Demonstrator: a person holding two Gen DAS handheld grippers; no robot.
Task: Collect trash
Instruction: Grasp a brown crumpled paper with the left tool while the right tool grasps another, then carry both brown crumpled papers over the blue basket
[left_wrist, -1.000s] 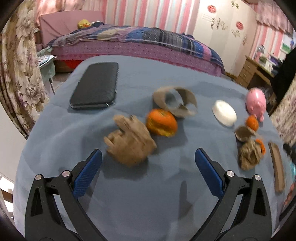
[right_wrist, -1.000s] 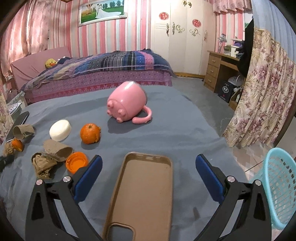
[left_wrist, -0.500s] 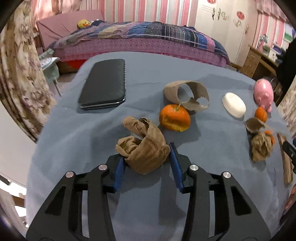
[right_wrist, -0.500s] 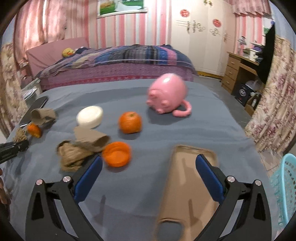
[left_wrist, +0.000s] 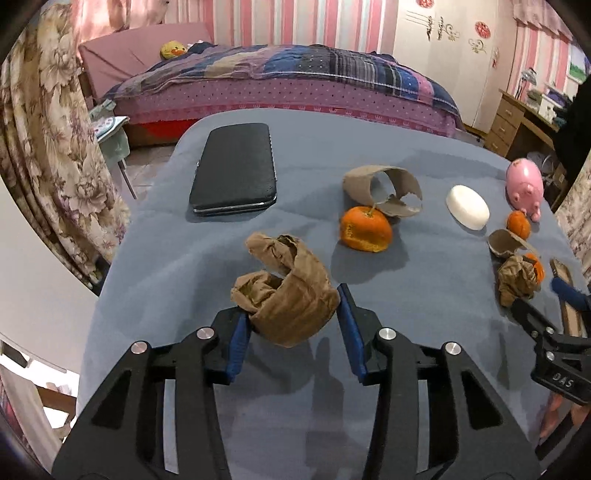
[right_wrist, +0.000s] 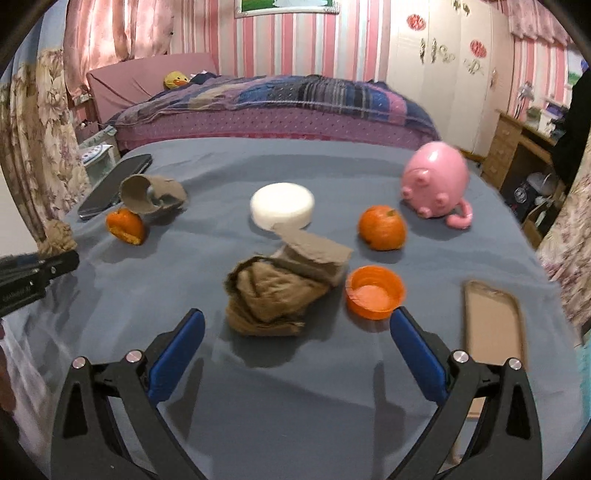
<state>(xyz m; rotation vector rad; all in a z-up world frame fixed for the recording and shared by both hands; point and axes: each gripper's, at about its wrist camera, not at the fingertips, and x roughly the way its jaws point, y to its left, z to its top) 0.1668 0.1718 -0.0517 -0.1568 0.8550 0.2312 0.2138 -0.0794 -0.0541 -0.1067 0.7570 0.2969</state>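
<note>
Two wads on my grey table (left_wrist: 424, 295) now. Left wrist view: my left gripper (left_wrist: 293, 325) is clamped on a crumpled brown paper wad (left_wrist: 288, 299), barely off the cloth; soft paper could slip out. Right wrist view: my right gripper (right_wrist: 297, 350) is spread wide before the second wad (right_wrist: 273, 299); closing could snag the orange cap (right_wrist: 375, 291) beside it.

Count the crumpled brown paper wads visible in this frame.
2. One crumpled brown paper wad sits clamped in the left gripper; the other wad lies on the grey cloth between the open right gripper's jaws, beside the orange cap.
</note>
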